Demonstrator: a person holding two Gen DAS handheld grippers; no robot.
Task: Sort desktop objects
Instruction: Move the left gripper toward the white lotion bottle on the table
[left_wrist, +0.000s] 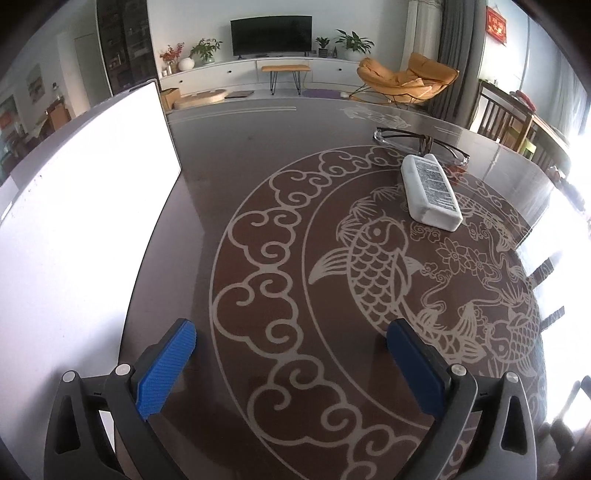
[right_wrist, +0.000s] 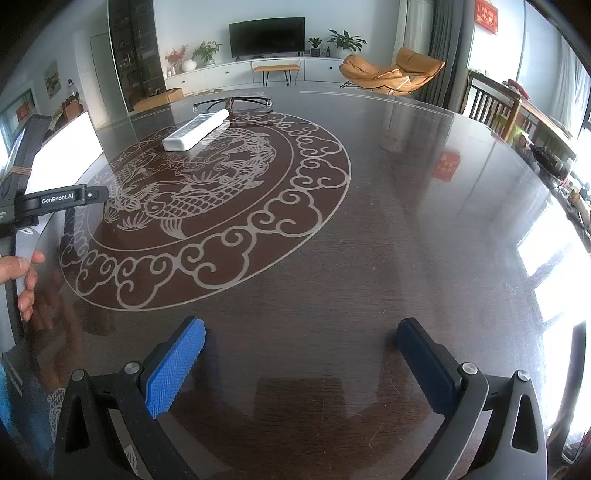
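While both grippers gape | remote (left_wrist: 431, 192) beside glasses (left_wrist: 421, 144)

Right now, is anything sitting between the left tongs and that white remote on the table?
Nothing visible. The left tongs are open over bare patterned table, and the stretch up to the white remote holds nothing. The glasses lie just beyond the remote, at its far end, and the white board stands off to the left.

White remote (left_wrist: 431, 188) flat on table, glasses (left_wrist: 421, 143) seemingly touching
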